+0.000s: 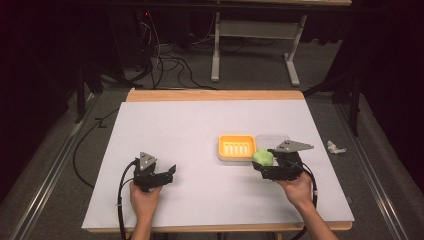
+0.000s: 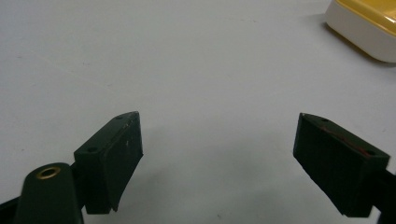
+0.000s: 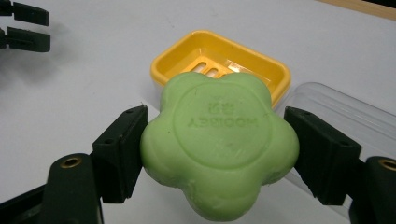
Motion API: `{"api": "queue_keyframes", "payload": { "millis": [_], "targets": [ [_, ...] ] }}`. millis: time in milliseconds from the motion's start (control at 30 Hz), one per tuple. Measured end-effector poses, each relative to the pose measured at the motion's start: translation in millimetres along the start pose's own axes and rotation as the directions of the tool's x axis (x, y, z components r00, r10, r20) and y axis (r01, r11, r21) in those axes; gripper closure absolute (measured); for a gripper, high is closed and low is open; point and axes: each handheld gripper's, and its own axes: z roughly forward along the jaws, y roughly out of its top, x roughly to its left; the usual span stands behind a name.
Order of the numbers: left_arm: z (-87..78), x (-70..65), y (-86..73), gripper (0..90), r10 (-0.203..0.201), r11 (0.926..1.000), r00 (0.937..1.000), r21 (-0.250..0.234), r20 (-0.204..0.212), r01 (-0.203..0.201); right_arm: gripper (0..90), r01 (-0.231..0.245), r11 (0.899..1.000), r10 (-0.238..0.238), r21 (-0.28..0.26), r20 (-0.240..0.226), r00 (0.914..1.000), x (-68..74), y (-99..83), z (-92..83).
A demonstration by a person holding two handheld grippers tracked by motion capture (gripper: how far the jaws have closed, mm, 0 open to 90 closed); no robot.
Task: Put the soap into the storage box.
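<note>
A green flower-shaped soap (image 1: 262,157) (image 3: 219,140) with raised lettering sits between the jaws of my right gripper (image 1: 261,163) (image 3: 217,116), which is shut on it, just right of and near the yellow soap dish (image 1: 237,147) (image 3: 173,59). The dish has a slotted floor and holds nothing. A clear lid (image 1: 273,139) (image 3: 341,109) lies beside the dish on its right. My left gripper (image 1: 171,174) (image 2: 219,140) stands open low over bare white table surface at the front left, with the dish's corner (image 2: 364,32) farther off.
A white sheet (image 1: 200,120) covers the table, with a wooden edge (image 1: 215,95) at the back. A crumpled white scrap (image 1: 335,147) lies off the table's right side. Cables (image 1: 170,62) and a desk frame (image 1: 215,50) are on the floor beyond.
</note>
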Motion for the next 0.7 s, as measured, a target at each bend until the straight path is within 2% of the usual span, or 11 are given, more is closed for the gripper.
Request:
{"api": "queue_keyframes", "payload": {
  "millis": [267,467,600,700],
  "targets": [
    [0.2,0.3,0.5,16.0,-0.01,0.9999,0.9999,-0.002,0.001,0.01,26.0,-0.012,1.0,0.011,0.008,0.015,0.9998,-5.6,12.4,12.3],
    [-0.1,0.0,0.5,16.0,-0.012,0.9999,0.9999,-0.003,0.004,0.012,25.9,-0.005,0.999,0.004,0.04,0.032,0.9995,-5.0,25.6,30.8],
    [-0.2,0.8,0.8,15.9,-0.009,1.0,1.0,0.003,0.0,0.009,25.9,-0.005,0.998,0.002,0.066,0.047,0.9989,-4.2,36.6,49.9],
    [-0.3,1.1,1.3,15.9,-0.017,0.9998,0.9998,-0.001,0.002,0.017,25.9,-0.008,0.997,0.004,0.073,0.055,0.9985,-3.6,40.2,55.8]
  ]
}}
